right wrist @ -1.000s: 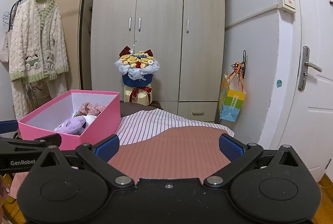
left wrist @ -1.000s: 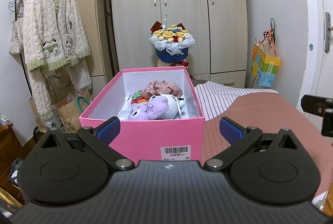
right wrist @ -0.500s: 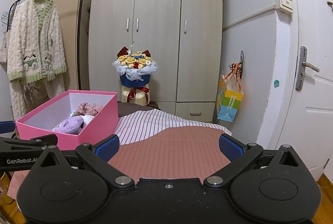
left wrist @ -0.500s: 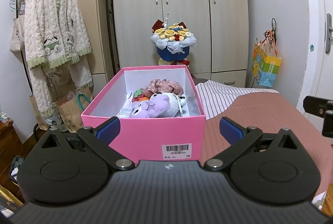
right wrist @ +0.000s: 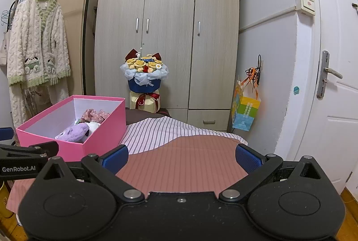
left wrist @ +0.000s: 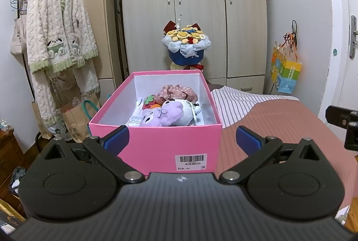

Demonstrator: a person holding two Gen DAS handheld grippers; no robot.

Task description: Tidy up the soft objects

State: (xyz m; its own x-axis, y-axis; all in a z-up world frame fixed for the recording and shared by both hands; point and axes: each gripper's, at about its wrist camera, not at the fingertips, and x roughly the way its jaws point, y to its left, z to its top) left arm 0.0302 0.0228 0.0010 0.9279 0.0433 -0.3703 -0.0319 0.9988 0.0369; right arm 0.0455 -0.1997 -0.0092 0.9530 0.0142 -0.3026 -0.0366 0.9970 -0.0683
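Left wrist view: open pink cardboard box [left wrist: 156,142] sits centre frame on the bed with the pink-and-white striped cover [left wrist: 279,120], barcode label facing the camera. Soft things already lie piled at its far end, likely gathered there as the sorting spot: a purple plush toy [left wrist: 164,116] in front, a white plush [left wrist: 188,112] touching it, a brown floral fabric bundle [left wrist: 176,92] behind, a red strawberry-like piece [left wrist: 150,100] to the left. Left gripper [left wrist: 182,138] hangs level just in front of the box's near wall, jaws wide apart, blue pads either side of the box front, holding nothing, touching nothing as far as I can tell. A black part of the other tool shows at right edge.

Right wrist view: same box sits at left of frame, plush visible inside. Right gripper [right wrist: 181,154] points over bare bed cover at centre frame, jaws spread wide, empty. No loose soft item visible on the bed here, so probably task is near done or next item is out of view. Wardrobe [right wrist: 167,35] and flower bouquet [right wrist: 144,75] stand behind.
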